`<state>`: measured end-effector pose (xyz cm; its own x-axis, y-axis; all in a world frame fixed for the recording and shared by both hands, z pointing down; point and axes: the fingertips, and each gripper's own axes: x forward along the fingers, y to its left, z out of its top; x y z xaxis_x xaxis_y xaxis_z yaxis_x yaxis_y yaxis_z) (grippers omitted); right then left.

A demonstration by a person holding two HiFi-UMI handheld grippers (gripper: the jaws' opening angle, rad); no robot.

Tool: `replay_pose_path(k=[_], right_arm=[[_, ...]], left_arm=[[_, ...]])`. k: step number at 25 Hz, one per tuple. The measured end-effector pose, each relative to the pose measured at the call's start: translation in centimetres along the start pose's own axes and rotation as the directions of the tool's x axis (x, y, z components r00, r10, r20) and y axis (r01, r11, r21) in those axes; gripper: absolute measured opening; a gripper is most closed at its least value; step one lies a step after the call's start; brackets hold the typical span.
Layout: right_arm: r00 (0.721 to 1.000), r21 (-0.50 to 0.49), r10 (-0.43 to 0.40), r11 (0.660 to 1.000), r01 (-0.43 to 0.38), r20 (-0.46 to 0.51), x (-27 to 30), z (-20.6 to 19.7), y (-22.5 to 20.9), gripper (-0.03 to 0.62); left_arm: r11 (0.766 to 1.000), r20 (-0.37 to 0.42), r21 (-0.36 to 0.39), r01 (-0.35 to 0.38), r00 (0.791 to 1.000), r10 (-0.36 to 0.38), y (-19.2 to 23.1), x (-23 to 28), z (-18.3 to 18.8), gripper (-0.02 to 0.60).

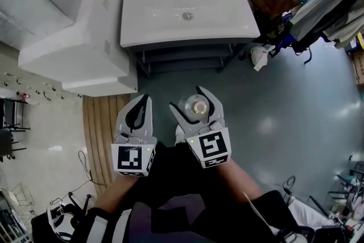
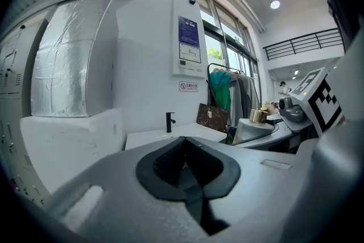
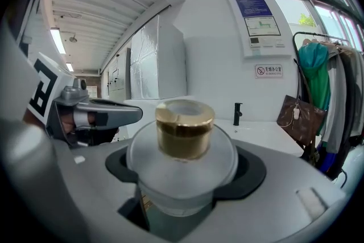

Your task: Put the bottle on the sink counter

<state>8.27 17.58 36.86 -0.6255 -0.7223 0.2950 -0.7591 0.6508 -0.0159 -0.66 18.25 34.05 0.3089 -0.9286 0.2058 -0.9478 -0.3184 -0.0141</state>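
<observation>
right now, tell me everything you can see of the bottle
The bottle is squat and round, with a frosted, translucent body, glass or plastic by its look, and a shiny gold cap. It stands upright with the cap on, clamped at its body between the jaws of the right hand-held gripper. Nothing else touches it. It is held in the air above the grey floor, short of the white sink counter.

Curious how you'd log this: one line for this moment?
right gripper: shut on bottle | left gripper: shut, empty | sink counter: ahead, bottle not on it
</observation>
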Motion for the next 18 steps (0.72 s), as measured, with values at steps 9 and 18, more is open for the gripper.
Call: replay_pose_path(k=[9,18], right_arm=[[1.0,-0.005,0.004,1.0,-0.004,0.006,0.4,0.2,-1.7,0.341],[1.0,-0.012,-0.018,1.0,0.018,-0.024,3.3,0.0,-3.0,0.341]], left_arm=[[1.0,0.002,0.022,-0.004,1.0,0.004,-0.5,1.5,0.7,0.002],[1.0,0.007,-0.007,0.025,1.0,-0.025,0.8,4.6,-0.2,0.002]])
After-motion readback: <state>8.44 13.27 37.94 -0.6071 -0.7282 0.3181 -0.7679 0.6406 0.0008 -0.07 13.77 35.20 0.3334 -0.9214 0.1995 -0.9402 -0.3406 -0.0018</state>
